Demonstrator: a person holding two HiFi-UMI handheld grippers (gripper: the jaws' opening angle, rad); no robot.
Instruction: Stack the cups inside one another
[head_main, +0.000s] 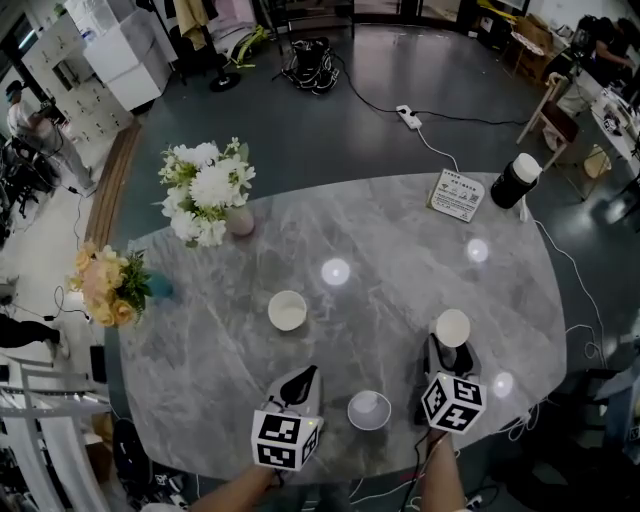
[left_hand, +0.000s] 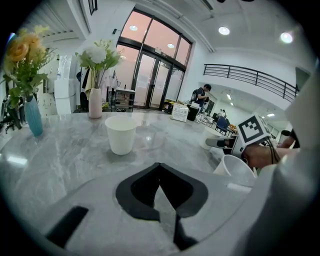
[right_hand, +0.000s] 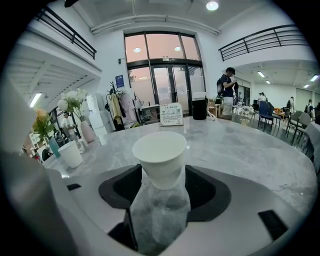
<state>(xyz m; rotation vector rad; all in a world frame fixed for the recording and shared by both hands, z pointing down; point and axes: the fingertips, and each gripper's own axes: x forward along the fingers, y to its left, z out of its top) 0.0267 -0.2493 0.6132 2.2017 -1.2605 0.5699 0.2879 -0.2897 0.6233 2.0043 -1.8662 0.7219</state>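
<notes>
A grey marble table (head_main: 200, 330) in a large hall carries three white paper cups, all standing apart. The right gripper's (head_main: 452, 352) jaws stand wide on either side of the right cup (head_main: 452, 326) without pinching it. The left gripper's (head_main: 305, 372) jaws are closed and empty, beside the near cup (head_main: 369, 410); the far cup (head_main: 287, 310) stands further left. Stacking looks barely begun: next, a cup needs gripping, lifting and lowering into another.

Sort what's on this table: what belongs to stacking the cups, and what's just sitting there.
For the job: right cup between the open jaws of the right gripper; middle cup; near cup; left gripper, shut.
Just lying about: white flowers; orange flowers; sign card; black flask.
</notes>
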